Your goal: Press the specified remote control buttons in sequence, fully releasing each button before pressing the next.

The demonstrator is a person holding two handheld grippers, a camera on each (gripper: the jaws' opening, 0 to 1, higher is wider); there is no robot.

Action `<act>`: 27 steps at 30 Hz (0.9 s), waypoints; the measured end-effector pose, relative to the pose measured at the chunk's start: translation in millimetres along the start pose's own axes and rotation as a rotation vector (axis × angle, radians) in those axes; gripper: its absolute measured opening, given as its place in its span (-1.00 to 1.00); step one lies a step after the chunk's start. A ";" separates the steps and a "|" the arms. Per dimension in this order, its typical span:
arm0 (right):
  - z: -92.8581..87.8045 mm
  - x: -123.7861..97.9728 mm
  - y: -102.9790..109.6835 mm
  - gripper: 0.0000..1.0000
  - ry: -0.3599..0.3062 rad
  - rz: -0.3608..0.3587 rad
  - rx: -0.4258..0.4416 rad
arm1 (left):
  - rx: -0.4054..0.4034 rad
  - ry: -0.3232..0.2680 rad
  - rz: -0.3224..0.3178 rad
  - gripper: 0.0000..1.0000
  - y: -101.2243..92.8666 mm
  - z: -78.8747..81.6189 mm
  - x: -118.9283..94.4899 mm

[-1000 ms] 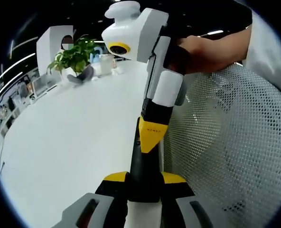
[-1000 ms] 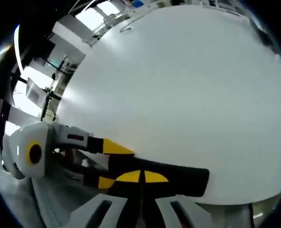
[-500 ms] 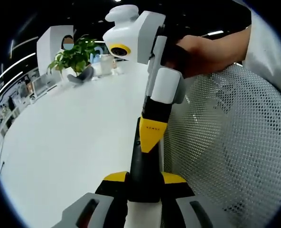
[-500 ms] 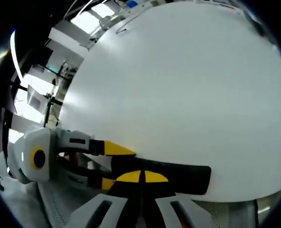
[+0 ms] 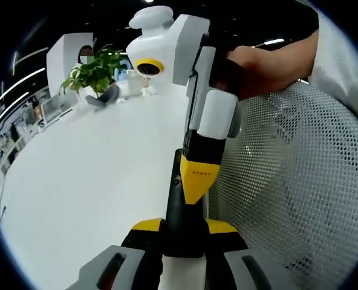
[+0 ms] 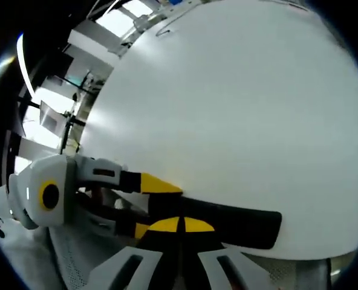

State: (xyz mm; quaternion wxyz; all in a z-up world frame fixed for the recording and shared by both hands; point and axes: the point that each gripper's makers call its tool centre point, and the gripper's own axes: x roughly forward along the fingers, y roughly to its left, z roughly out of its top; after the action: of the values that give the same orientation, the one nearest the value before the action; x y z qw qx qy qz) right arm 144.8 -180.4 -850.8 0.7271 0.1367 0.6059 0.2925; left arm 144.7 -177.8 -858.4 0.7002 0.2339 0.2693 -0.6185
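Left gripper view: left claw pinching black remote, buttons hidden; right claw pressed together.

In the left gripper view, the broad white tabletop lies bare from 8 to 11 o'clock. A green potted plant and a grey object stand at its far edge near 11. The white mesh chair back blocks everything from 1 to 5 o'clock.
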 end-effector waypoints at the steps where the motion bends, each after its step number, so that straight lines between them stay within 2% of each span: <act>1: -0.1 -0.1 -0.1 -1.00 0.001 -0.001 -0.001 | 0.000 0.000 0.000 -0.51 0.0 0.0 0.0; 11: 4.0 -1.6 -4.0 -1.00 -0.025 -0.016 0.011 | -0.002 0.000 0.000 -0.51 -0.1 0.6 -0.4; 19: 5.8 -0.7 -4.6 -1.00 -0.028 -0.049 -0.025 | -0.003 0.001 0.001 -0.51 0.1 0.6 -0.2; 23: 5.9 0.1 -3.5 -1.00 -0.025 -0.080 -0.082 | -0.002 0.001 0.001 -0.51 -0.1 0.8 -0.2; 27: 6.1 -0.9 -5.3 -1.00 -0.030 -0.065 -0.056 | 0.003 0.002 0.003 -0.51 0.0 0.8 -0.1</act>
State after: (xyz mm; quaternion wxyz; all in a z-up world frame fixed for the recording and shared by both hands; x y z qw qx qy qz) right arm 152.0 -184.2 -851.6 0.7489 0.1008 0.5905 0.2835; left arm 144.7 -178.2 -857.8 0.7005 0.2358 0.2686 -0.6176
